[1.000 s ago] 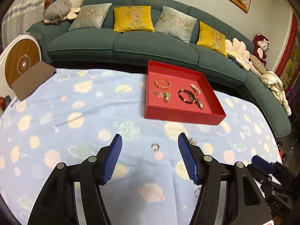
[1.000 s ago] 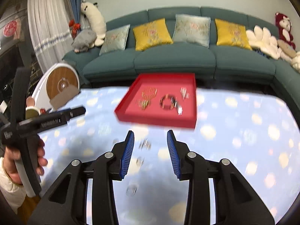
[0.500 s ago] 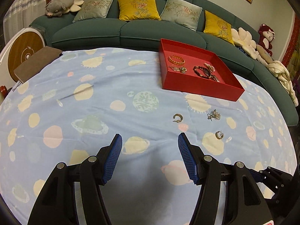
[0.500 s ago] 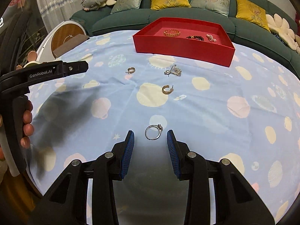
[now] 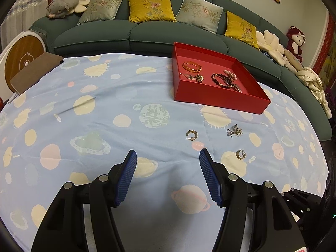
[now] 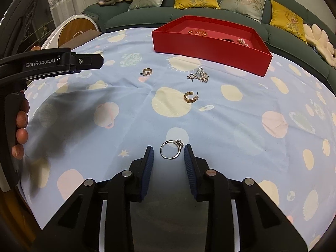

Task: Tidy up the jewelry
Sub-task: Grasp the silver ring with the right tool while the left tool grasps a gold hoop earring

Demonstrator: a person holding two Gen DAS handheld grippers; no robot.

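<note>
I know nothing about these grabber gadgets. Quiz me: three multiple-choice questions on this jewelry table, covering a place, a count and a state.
1. Where does the silver stone-set ring lie?
A. in the red tray
B. on the cloth between the right gripper's blue fingertips
C. on the sofa

2. How many jewelry pieces lie loose on the blue planet-print tablecloth, right wrist view?
A. two
B. four
C. six

3. The left gripper is:
A. open, holding nothing
B. shut on an earring
C. inside the tray

Answers:
1 B, ring sits between the pads.
2 B, ring, two hoop earrings, silver cluster.
3 A, wide gap over bare cloth.
</note>
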